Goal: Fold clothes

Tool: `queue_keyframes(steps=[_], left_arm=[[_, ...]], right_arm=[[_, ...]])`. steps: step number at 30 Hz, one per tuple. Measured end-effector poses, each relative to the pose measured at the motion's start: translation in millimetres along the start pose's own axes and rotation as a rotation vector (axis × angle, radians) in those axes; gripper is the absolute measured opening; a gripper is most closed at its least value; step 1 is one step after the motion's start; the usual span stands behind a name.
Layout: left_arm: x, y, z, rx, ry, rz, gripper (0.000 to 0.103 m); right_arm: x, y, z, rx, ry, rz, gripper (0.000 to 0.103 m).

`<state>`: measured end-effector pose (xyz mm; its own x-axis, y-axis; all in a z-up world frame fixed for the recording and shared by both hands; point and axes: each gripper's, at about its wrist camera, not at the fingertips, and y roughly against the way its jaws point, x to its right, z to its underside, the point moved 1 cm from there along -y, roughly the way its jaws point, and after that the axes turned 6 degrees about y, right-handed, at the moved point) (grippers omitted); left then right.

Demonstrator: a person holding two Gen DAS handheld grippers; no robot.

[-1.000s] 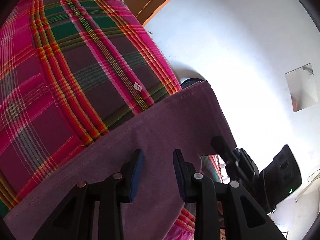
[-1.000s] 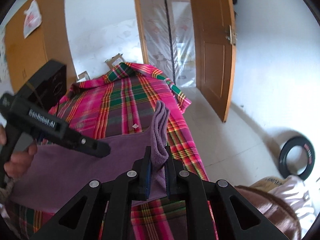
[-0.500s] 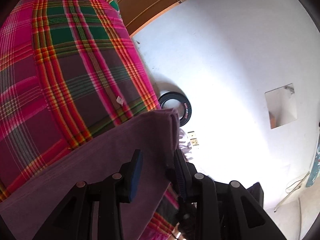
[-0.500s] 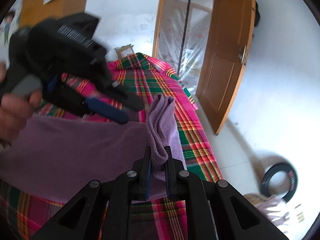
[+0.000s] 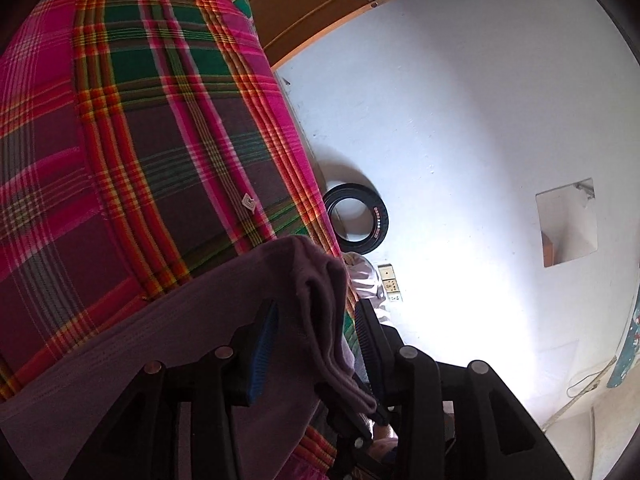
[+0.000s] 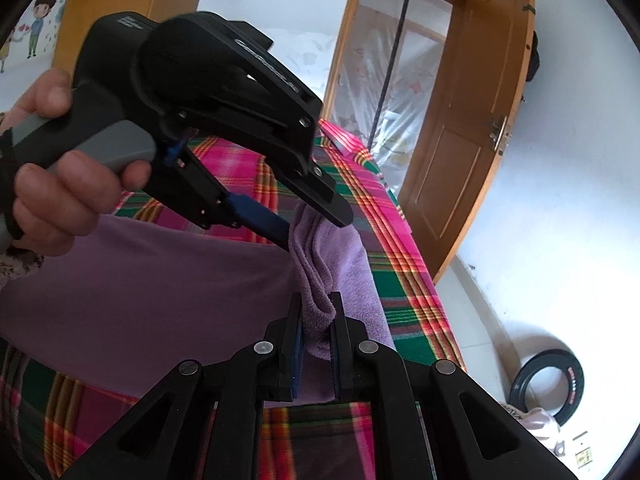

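Right wrist view: right gripper pinches bunched corner of cloth over the bed; left gripper ahead, jaws spread astride the same fold, not yet clamped; advise closing squarely on all layers before right lets go.

The left gripper has swung across from the left side of the purple garment to its bunched corner at the bed's right edge; its open jaws now straddle that fold, just above the right gripper.
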<state>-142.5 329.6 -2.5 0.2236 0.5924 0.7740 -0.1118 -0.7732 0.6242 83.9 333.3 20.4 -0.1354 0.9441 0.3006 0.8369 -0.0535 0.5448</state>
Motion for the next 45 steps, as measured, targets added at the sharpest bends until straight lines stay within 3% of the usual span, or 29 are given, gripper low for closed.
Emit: queue_keyframes(steps=[15, 26, 31, 39, 41, 45], left_arm=[[-6, 54, 8, 0.055, 0.000, -0.090, 0.031], [-48, 110, 22, 0.095, 0.045, -0.127, 0.021], [-43, 125, 30, 0.113, 0.048, -0.154, 0.020], [-62, 127, 45, 0.120, 0.069, -0.191, 0.017], [-58, 104, 45, 0.125, 0.072, -0.196, 0.016], [-63, 106, 47, 0.135, 0.068, -0.216, 0.016]], right_arm=[[-40, 31, -26, 0.064, 0.047, -0.046, 0.011], [-83, 41, -37, 0.084, 0.078, -0.121, 0.011], [-100, 47, -35, 0.088, 0.091, -0.152, 0.011], [-118, 45, -44, 0.082, 0.103, -0.212, 0.011], [-125, 46, -45, 0.083, 0.108, -0.225, 0.011], [-134, 46, -47, 0.087, 0.118, -0.252, 0.011]])
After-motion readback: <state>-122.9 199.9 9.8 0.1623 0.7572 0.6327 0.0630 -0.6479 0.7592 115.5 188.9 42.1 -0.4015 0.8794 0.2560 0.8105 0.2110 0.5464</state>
